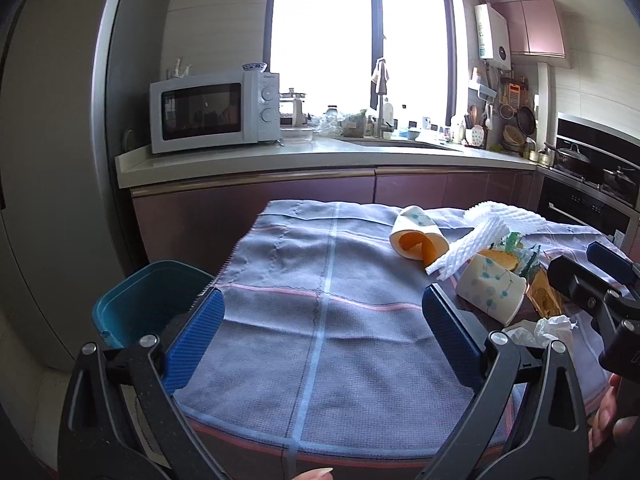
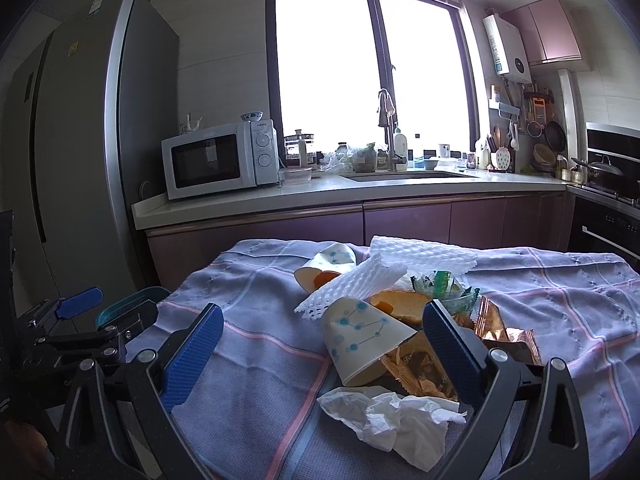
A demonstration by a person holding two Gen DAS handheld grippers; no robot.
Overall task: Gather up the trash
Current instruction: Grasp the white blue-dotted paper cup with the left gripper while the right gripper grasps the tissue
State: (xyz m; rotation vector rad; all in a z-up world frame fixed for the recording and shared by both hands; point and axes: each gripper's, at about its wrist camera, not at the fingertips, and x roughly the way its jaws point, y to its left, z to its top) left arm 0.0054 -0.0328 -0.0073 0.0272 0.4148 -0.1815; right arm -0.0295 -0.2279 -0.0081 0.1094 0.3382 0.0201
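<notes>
Two tools, both spread wide, holding nothing. Left tool [image 1: 322, 310] hovers over bare waffle-weave cloth [image 1: 320, 352] on table, teal bin [image 1: 140, 304] beside it. Right tool [image 2: 320, 334] straddles tipped paper cup [image 2: 366, 340], crumpled tissue [image 2: 392, 416], foam netting [image 2: 352, 286], crinkly wrappers [image 2: 424, 372].

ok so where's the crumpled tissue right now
In the right wrist view, the crumpled tissue lies nearest the camera between the open right gripper fingers, before the tipped paper cup.

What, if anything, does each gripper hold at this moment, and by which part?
Nothing is held. The left gripper is open over bare cloth. The right gripper is open too, its fingers either side of the near paper cup, not closed on it.
</notes>
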